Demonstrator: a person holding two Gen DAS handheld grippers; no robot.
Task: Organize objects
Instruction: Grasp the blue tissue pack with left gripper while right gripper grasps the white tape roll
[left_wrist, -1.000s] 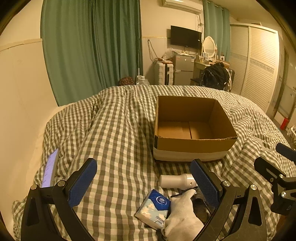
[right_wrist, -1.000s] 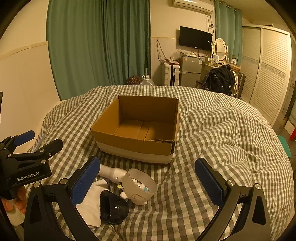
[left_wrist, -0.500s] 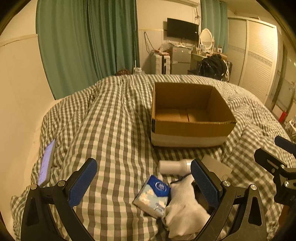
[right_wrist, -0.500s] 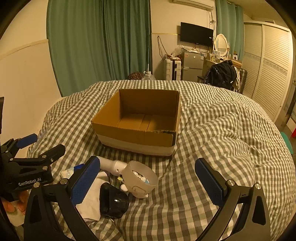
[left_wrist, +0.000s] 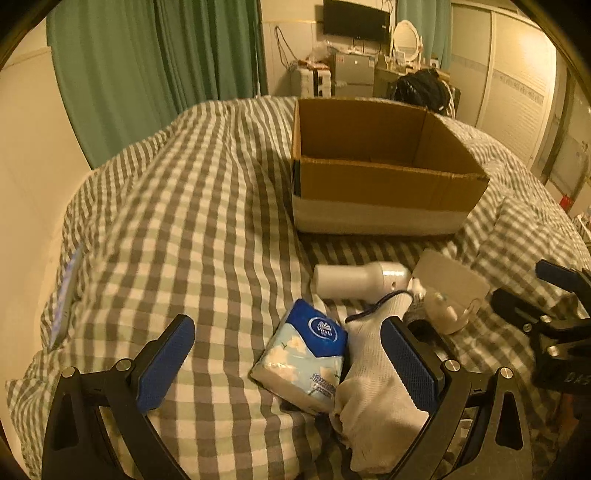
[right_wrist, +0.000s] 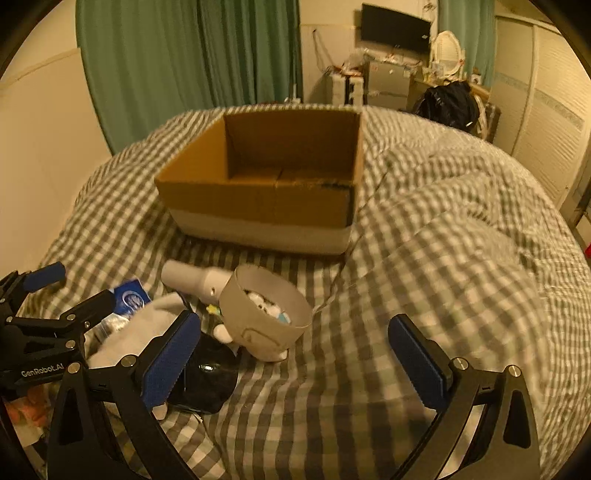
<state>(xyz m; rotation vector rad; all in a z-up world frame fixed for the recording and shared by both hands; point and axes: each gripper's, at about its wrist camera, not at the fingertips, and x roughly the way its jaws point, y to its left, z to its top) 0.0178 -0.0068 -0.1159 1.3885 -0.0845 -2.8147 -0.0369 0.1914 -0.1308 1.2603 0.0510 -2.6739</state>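
Observation:
An open, empty cardboard box (left_wrist: 384, 177) (right_wrist: 269, 195) stands on the checked bed. In front of it lies a small pile: a blue tissue pack (left_wrist: 306, 354) (right_wrist: 127, 299), a white glove (left_wrist: 373, 391) (right_wrist: 129, 332), a white bottle-shaped object (left_wrist: 362, 280) (right_wrist: 192, 280), a round cup-shaped holder with small items (right_wrist: 266, 314) (left_wrist: 450, 291), and a black object (right_wrist: 207, 376). My left gripper (left_wrist: 288, 365) is open, low over the tissue pack and glove. My right gripper (right_wrist: 295, 362) is open, just right of the black object and in front of the holder.
A phone (left_wrist: 64, 299) lies at the bed's left edge by the wall. Green curtains (left_wrist: 155, 70), a dresser with a black bag (right_wrist: 447, 103) and a wardrobe (right_wrist: 546, 96) stand beyond the bed. The checked duvet (right_wrist: 461, 240) spreads to the right.
Both grippers have dropped lower and moved forward toward the pile. The objects look larger and nearer. Nothing has been gripped.

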